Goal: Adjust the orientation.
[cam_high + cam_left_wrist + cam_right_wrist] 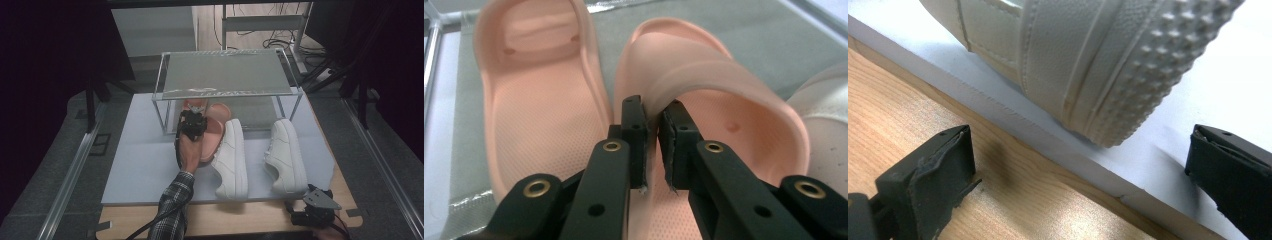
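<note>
left gripper (653, 130): jaws nearly closed, pinching the strap edge of the right-hand pink slide sandal (724, 100) | second pink slide sandal (534, 100): just left of those jaws, touching the held one | right gripper (1083, 165): jaws wide apart, holding nothing; white sneaker (1088, 55) heel just ahead, between them, at the worktop (923, 110) edge

light: dim, dark edges | glare: shelf top | focus: soft

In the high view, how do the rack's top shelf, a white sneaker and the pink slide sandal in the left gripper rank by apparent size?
1. Top shelf, largest.
2. White sneaker.
3. Pink slide sandal, smallest, though the hand and the sneaker partly hide it, so this is unsure.
</note>
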